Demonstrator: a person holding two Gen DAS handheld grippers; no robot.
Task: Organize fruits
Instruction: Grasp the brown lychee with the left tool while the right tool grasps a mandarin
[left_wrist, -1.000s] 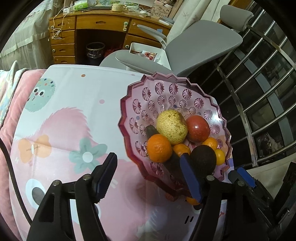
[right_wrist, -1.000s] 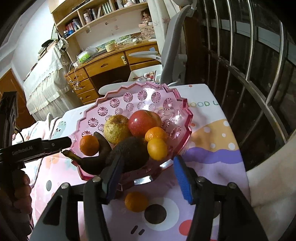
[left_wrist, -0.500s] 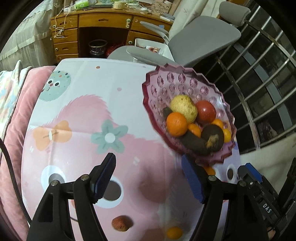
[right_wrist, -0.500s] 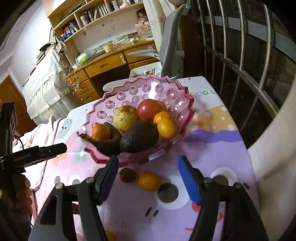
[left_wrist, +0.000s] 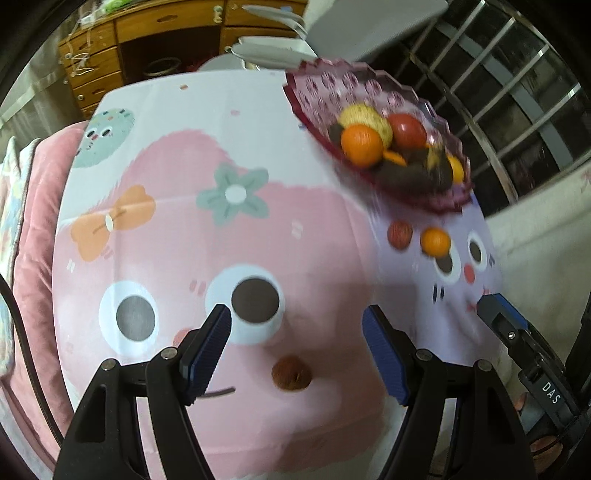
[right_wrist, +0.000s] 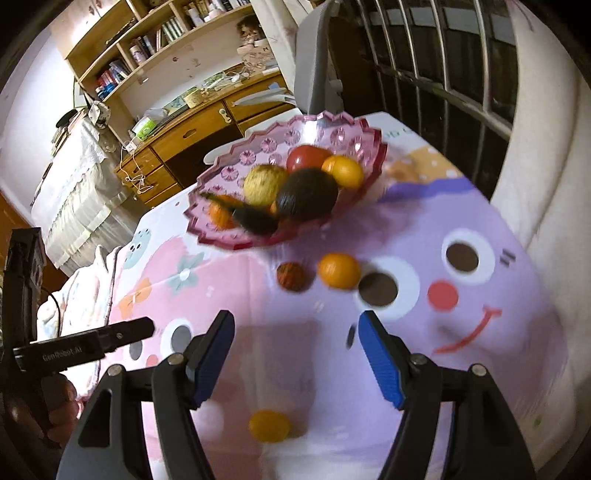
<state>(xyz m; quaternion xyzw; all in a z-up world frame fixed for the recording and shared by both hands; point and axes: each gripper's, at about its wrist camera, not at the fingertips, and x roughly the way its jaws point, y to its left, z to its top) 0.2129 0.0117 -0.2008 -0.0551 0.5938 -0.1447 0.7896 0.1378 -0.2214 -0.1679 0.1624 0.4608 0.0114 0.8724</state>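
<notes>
The left gripper (left_wrist: 295, 328) fingers stand apart and empty above a small brown-red fruit (left_wrist: 291, 373). The right gripper (right_wrist: 295, 334), its jaws just opened, is empty above a small yellow-orange fruit (right_wrist: 269, 425). Both look light, round, apt to roll: pinch across the middle. The pink bowl (right_wrist: 236, 173) lies beyond. Readable: "DAS", "GenRobot.AI".

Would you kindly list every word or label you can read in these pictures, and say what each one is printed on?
"DAS": white letters on the black body of the right gripper, seen from the left wrist.
"GenRobot.AI": white letters, slightly blurred, on the black body of the left gripper, seen from the right wrist.
Printed letters on the tablecloth behind the pink fruit bowl: cut off, unreadable.
Book spines on the shelf: too small to read.
</notes>
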